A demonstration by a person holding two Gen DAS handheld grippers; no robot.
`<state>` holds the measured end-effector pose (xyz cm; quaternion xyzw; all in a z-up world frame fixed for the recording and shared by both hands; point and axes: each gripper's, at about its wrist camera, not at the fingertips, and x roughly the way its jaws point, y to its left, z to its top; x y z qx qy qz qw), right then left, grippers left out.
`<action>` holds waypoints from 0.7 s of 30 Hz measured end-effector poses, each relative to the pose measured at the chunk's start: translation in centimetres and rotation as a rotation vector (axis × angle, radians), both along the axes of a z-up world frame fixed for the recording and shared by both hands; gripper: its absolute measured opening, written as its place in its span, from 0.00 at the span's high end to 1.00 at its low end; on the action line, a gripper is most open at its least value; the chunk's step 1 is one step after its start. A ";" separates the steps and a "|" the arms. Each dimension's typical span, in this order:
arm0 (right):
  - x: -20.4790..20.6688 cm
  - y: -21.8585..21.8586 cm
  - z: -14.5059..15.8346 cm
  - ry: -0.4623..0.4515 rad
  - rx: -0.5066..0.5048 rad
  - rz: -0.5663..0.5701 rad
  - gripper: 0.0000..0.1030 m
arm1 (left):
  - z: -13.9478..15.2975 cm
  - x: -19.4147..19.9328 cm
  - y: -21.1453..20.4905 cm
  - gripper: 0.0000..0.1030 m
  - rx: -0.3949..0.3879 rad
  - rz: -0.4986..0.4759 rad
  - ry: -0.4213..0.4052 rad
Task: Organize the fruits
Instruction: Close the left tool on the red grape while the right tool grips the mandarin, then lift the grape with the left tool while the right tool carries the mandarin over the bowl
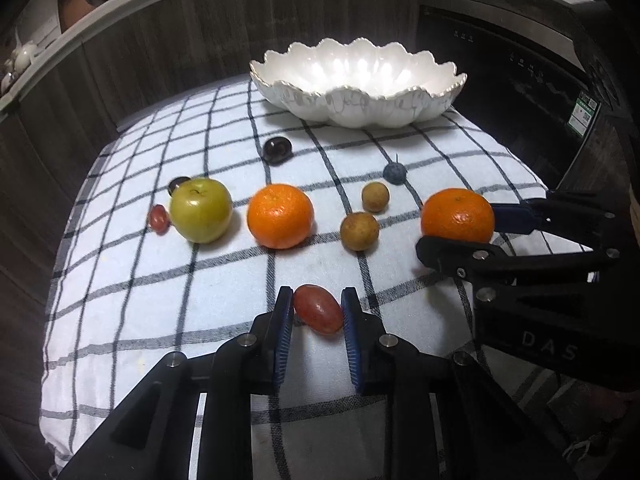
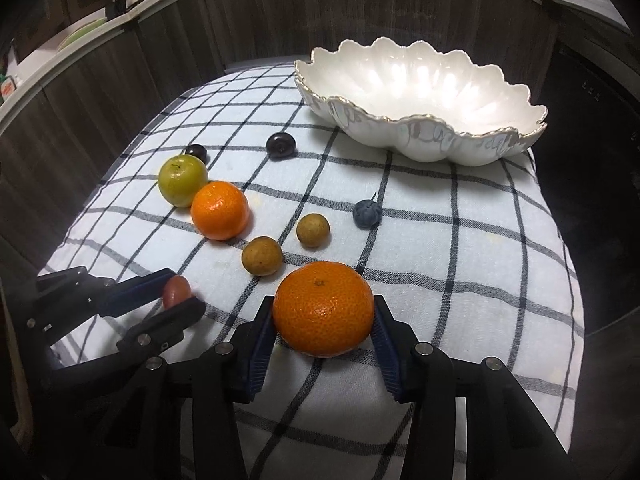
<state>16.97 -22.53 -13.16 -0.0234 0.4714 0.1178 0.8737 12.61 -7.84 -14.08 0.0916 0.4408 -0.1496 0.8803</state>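
Two grips in hand at once. Left gripper [image 1: 316, 316] clamped on a red grape [image 1: 319, 313], blue pads pressing both its sides, grape low on the checked cloth [image 1: 224, 292] at the near edge. Right gripper [image 2: 323, 330] clamped on the near orange [image 2: 324, 308], pads against its left and right flanks; underside looks to be touching the cloth, so neither fruit reads as lifted yet

Step, as I judge it: grasp finished on both sides, carry not begun. Task's target is presumably the white scalloped bowl [image 2: 432, 140], which sits empty at the far side of the tabletop, well apart from both grippers

Loose on the cloth between grippers and bowl:
- second orange [image 2: 219, 210], touching or just beside a green apple [image 2: 183, 179]
- two small tan round fruits [image 2: 261, 255], near each other
- a blueberry [image 2: 366, 213] with a stem (nearest the bowl on the right)
- two dark grapes [image 2: 281, 145] beyond the apple
- another red grape [image 1: 159, 219], left of the apple, left view only

Next move calls for: straight lift to clear the loose fruit, then forward over the bowl's raised rim, lowering before release. Grape is soft and slick, so no extra squeeze. Both paths run to one bowl; staggering the drops would keep the grippers from meeting
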 end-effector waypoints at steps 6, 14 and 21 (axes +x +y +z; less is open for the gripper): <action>-0.7 0.2 1.2 -0.024 -0.002 -0.002 0.54 | 1.1 -0.3 0.2 0.76 -0.003 0.002 -0.028; -1.7 0.2 2.9 -0.062 -0.007 -0.016 0.54 | 2.9 -0.6 0.6 0.76 -0.023 0.016 -0.059; -2.0 0.1 4.5 -0.095 -0.002 -0.030 0.54 | 4.5 -0.4 1.1 0.76 -0.048 0.040 -0.081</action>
